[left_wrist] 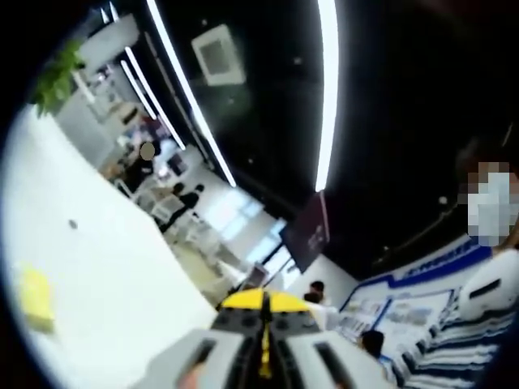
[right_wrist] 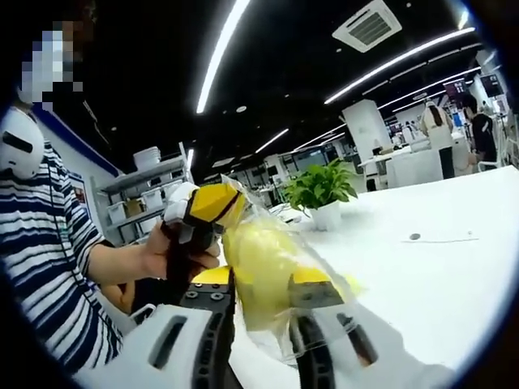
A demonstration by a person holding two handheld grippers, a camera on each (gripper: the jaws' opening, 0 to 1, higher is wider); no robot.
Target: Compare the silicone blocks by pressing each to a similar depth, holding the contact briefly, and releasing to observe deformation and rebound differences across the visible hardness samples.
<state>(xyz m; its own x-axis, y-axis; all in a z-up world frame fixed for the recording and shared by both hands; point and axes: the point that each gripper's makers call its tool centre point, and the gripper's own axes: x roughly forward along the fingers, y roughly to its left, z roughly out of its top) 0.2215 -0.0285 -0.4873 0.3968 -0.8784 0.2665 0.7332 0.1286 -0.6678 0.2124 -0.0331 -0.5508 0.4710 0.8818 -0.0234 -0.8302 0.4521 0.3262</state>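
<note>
Bench (right_wrist: pixel 454 267) surface, white and broad, runs off to the right in the right gripper view, with its far edge meeting a row of white furniture. Much bare top lies open around the right tool (right_wrist: pixel 263 304); a small dark speck (right_wrist: pixel 414 237) sits well apart on it, and a potted green plant (right_wrist: pixel 320 194) in a white pot stands near the far edge. In the left gripper view the same white bench (left_wrist: pixel 105 251) fills the lower left, tilted with the camera, and its edge slants down toward the left tool (left_wrist: pixel 263 312). A yellow block (left_wrist: pixel 36 298) lies flat on it near the left side, blurred, well apart from that tool.

The right tool's jaws stand moderately apart, and between their yellow-tipped ends sits a clear plastic bag (right_wrist: pixel 268 271) with a soft yellow silicone block inside. The bag rises between the jaws and both tips appear to touch its sides. The other tool (right_wrist: pixel 203 212) comes in from the left, held in the person's hand (right_wrist: pixel 166 251), and its yellow tip meets the bag's upper end.

The left tool's jaws lie close together, with only a thin dark line between the yellow tips; whether they pinch anything there I cannot tell. Beyond them hang ceiling light strips (left_wrist: pixel 328 89) and a dark sign (left_wrist: pixel 306 231).
</note>
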